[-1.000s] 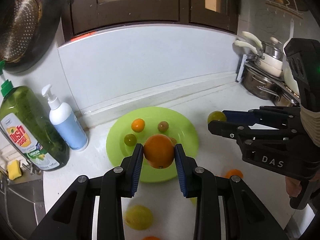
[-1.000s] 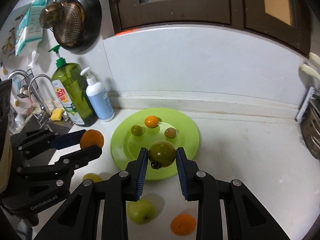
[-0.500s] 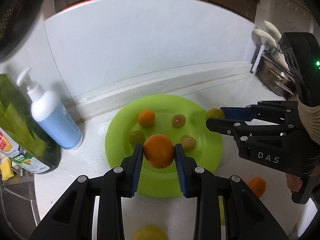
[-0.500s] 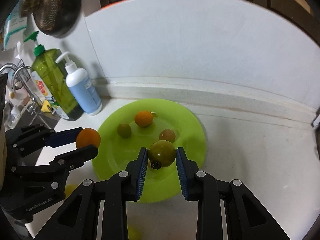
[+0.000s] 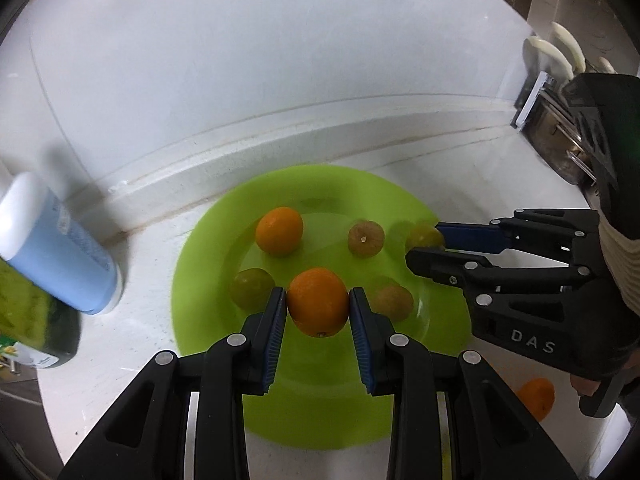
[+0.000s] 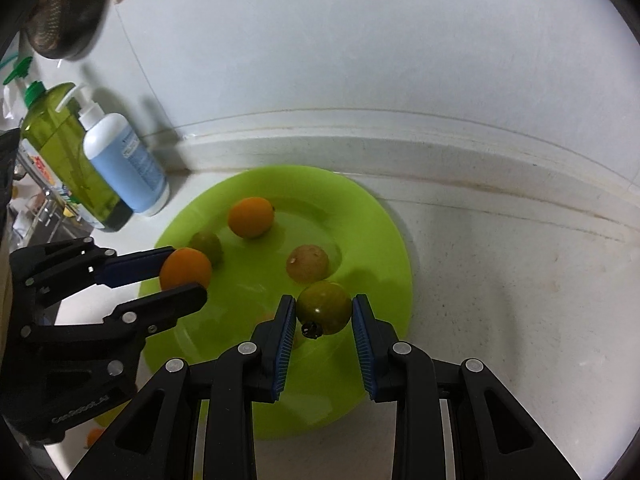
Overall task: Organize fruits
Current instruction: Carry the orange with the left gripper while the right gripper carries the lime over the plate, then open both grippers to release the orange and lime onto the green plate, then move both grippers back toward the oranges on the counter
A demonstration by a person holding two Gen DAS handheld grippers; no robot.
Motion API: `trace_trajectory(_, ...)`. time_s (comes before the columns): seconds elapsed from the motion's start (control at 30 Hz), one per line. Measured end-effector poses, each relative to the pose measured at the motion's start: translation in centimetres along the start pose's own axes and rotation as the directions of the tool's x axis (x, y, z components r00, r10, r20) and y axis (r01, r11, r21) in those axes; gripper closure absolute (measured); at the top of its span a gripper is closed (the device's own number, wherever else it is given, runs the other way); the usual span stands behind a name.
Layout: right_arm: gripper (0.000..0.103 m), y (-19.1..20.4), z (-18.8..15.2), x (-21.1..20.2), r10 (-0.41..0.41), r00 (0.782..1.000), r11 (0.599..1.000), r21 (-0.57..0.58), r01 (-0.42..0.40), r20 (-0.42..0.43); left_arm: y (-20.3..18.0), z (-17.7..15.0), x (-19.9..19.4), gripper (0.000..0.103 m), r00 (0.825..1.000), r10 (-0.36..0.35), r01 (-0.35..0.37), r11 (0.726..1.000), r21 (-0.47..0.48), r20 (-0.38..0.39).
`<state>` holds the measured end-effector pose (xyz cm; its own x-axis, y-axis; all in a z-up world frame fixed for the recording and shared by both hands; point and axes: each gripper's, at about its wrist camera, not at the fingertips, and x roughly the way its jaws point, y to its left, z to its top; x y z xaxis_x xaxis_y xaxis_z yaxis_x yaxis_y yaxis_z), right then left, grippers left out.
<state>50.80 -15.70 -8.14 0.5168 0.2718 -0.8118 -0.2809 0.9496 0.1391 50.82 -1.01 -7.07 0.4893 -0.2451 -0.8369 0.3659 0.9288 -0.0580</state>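
**Two grippers, two fruits, one green plate**

L wrist view alone shows a loose orange (image 5: 536, 398) on the white counter (image 5: 132, 364) beside the plate's right side, plus a metal rack (image 5: 556, 128) w/ cream-handled utensils at far right. R wrist view alone shows the green dish-soap bottle (image 6: 68, 152) w/ its cap, the whole white pump bottle (image 6: 124, 164) just beside it, a dark strainer (image 6: 64, 12) hanging on the wall upper left, and a small orange fruit (image 6: 95, 437) on the counter under the other gripper.

Both grippers reach over the lime-green plate (image 5: 308, 424) from the near side, fingers pointing toward the back wall, angled down. Left gripper (image 5: 318, 308) is clamped on an orange fruit (image 5: 318, 302), blue pads touching it on both sides, held over the plate's near half. Right gripper (image 6: 324, 314) is clenched on a green tomato (image 6: 324, 307), dark stem end facing down-left, over the plate's right-centre; from the L view it comes in from the right w/ the tomato at its tips.

Lying on the plate: a smaller orange (image 5: 279, 231) toward the back, a green fruit (image 5: 251, 288) just left of the left gripper's fingers, a brownish fruit (image 5: 366, 238) mid-plate, another brownish one (image 5: 392, 303) just right of the left gripper. Whether either held fruit touches the plate: can't tell.
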Motion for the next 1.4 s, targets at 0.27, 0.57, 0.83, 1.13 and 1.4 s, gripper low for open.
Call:
trace_trajectory(0.27, 0.073, -0.2, 0.3, 0.9, 0.0, 1.0, 1.0, 0.001, 0.0, -0.018, -0.1, 0.1, 1.2, 0.071, 0.999, 0.0, 0.0, 1.0, 0.002, -0.033)
trace_trajectory(0.57, 0.072, -0.4, 0.0, 0.6, 0.004, 1.0, 1.0, 0.002, -0.004, -0.02, -0.5, 0.2, 0.2, 0.067, 1.0, 0.02, -0.02, 0.999, 0.026, 0.006)
trace_trajectory(0.83, 0.069, 0.3, -0.2, -1.2, -0.009, 1.0, 1.0, -0.007, 0.009, 0.017, -0.5, -0.2, -1.9, 0.063, 0.999, 0.034, -0.035, 0.999, 0.025, 0.042)
trace_trajectory(1.13, 0.069, 2.3, -0.9, -5.2, -0.015, 0.996, 0.999, -0.037, 0.018, 0.093, -1.2, -1.0, -5.7, 0.06, 0.993, 0.052, -0.054, 0.999, 0.01, 0.103)
trace_trajectory(1.4, 0.06, 4.2, -2.3, -8.9, -0.02, 0.986, 0.998, -0.049, 0.029, 0.166, -2.0, -3.1, -11.0, 0.052, 0.98, 0.085, -0.088, 0.996, 0.006, 0.181)
